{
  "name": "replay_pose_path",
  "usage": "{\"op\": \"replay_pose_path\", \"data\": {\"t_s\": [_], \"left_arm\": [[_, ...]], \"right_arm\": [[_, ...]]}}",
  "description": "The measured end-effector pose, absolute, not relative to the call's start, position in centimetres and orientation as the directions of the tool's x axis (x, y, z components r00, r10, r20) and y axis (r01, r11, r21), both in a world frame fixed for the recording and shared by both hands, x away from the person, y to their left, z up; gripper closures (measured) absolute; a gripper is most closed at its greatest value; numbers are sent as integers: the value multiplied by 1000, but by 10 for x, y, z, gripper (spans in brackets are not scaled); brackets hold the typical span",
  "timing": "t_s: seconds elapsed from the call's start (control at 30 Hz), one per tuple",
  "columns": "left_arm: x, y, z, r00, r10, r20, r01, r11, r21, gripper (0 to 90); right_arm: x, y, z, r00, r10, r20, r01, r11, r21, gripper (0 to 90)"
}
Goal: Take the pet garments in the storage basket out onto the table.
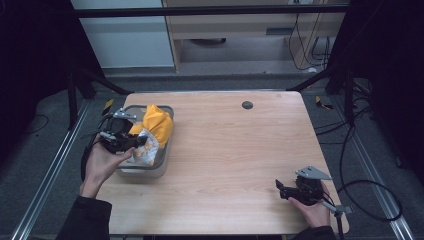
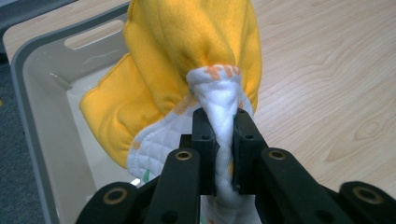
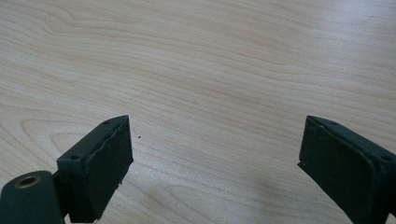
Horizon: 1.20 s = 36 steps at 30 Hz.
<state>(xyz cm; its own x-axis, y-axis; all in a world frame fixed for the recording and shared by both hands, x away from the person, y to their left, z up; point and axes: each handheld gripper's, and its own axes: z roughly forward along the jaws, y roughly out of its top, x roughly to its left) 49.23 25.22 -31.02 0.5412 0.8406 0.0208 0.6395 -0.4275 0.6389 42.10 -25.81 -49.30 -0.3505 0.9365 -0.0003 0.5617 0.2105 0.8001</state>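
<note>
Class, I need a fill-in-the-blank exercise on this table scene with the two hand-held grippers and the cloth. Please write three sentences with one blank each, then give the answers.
1. The left gripper is shut on a cloth that is white and ____.
2. The cloth hangs over a grey ____, which stands at the table's left edge.
3. The right gripper has its jaws ____ above the bare wooden table.

Missing words: yellow; bin; open

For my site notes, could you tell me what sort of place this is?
Probably a lab recording station: a wooden table between dark curtains, cables across the carpeted floor, and handheld grippers, the left gripper pinching a yellow cloth.
</note>
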Motion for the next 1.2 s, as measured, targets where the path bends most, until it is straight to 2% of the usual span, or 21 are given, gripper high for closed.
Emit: {"op": "replay_pose_path", "data": {"t_s": [0.8,1.2], "left_arm": [[470,199,-299,681,732,27,536,-523,663,823],[469,163,-318,732,681,31,511,-579,635,822]], "right_arm": [[420,-258,-492,-347,938,3,560,204,803,94],[420,-259,-492,-348,937,-1,558,208,804,94]]}}
